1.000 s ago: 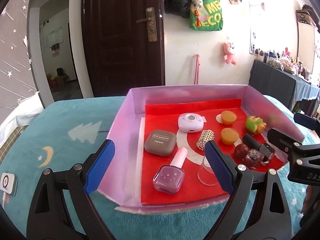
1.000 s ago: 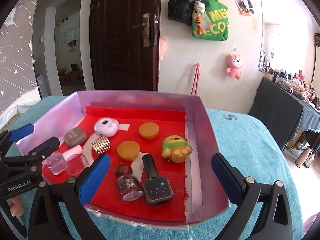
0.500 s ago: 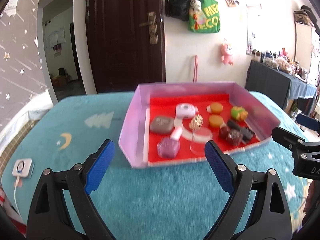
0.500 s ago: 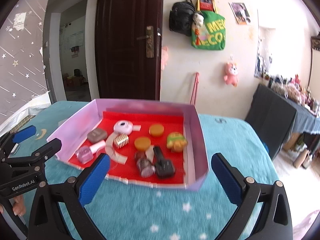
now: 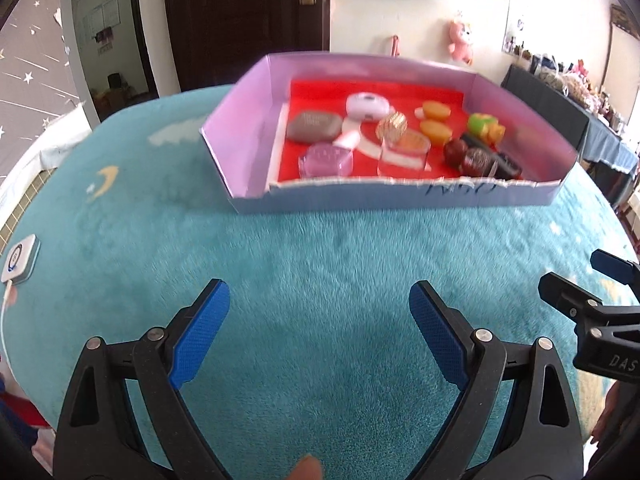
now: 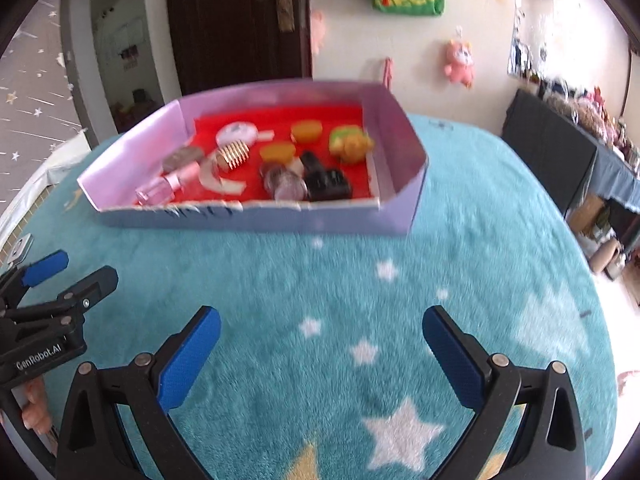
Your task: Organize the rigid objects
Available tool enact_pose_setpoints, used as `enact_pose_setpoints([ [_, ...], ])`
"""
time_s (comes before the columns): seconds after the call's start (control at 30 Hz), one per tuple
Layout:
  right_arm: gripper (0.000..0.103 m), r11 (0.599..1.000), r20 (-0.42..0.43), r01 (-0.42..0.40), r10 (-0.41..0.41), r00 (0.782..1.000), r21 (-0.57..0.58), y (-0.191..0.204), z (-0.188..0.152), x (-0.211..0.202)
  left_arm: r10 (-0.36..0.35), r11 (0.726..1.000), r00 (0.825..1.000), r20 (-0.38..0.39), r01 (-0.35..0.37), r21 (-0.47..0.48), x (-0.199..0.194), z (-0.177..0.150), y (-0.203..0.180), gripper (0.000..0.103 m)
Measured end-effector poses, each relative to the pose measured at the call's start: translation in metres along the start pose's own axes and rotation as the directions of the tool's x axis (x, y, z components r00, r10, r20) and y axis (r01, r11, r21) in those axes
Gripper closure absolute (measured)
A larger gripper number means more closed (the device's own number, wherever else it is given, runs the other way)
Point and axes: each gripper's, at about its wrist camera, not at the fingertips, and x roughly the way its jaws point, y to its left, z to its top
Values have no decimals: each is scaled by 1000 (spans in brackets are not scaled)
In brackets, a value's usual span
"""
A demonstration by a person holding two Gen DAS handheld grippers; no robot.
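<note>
A purple box [image 5: 240,132] with a red lining sits on the teal blanket and also shows in the right wrist view [image 6: 394,120]. It holds a grey compact [image 5: 314,127], a pink nail polish [image 5: 326,158], a white round device [image 5: 367,106], a gold clip [image 5: 392,128], two orange discs [image 5: 436,120], a green toy [image 5: 484,128], dark bottles [image 5: 476,158] and a clear cup [image 5: 404,152]. My left gripper [image 5: 319,334] is open and empty, well short of the box. My right gripper [image 6: 320,356] is open and empty over the blanket.
The teal star-patterned blanket [image 6: 360,280] covers the table. A small white device with a cable [image 5: 20,258] lies at the left edge. A dark door [image 5: 248,20] and wall with hanging bags stand behind. A black table [image 6: 552,148] is at the right.
Both grippers have pulled back from the box towards the near edge and tilted down. The box now looks farther off. Both stay open and empty.
</note>
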Motion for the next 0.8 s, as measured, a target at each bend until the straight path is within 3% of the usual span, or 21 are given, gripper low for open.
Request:
enact_pose_setpoints([
  [0.2,0,998,-94,56,-54,994,18,-5,-4,20,4,1000,999,-42,-3,14,11,-3,-7,9],
  [0.47,0,996,-98,81,-78,992,25,-6,-2,22,16,1000,998,-59,-17,-17,14,-3,-4,0],
  [0.8,0,996,-97,81,-79,992,25,-5,-2,22,3,1000,998,-62,-4,-24,16,-2,-2,0],
])
